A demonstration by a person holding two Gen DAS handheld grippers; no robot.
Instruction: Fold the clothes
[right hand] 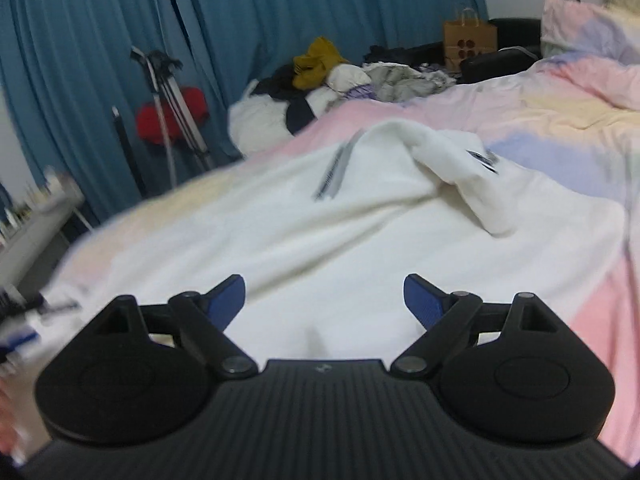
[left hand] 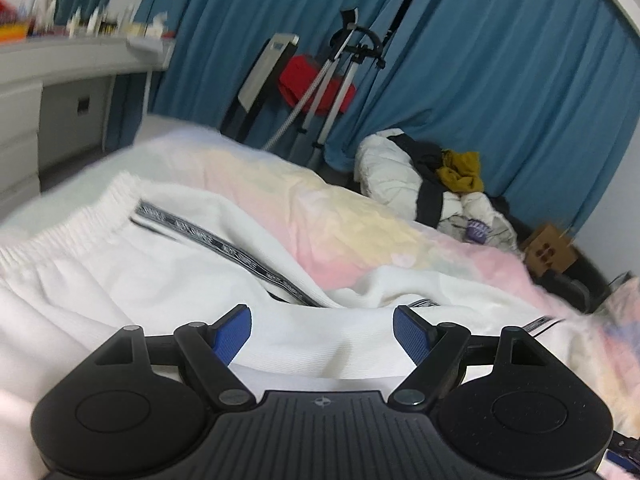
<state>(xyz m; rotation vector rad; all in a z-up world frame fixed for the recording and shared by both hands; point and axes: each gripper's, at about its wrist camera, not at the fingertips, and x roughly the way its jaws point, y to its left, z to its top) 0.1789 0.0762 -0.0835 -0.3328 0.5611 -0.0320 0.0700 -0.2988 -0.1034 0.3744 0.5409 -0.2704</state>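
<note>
— Left gripper?
— Fingers spread, nothing pinched; white trousers lie under it on the pastel bedcover.
— Right gripper?
— Spread wide too, empty; hovering over the same crumpled trousers.

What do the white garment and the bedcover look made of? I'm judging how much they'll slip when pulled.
White garment: thick, matte knit, probably cotton fleece; its waistband is ribbed elastic and a woven printed tape runs down it. Bedcover: thin, smooth woven cloth, pastel-dyed with fine creases, probably cotton.
</note>
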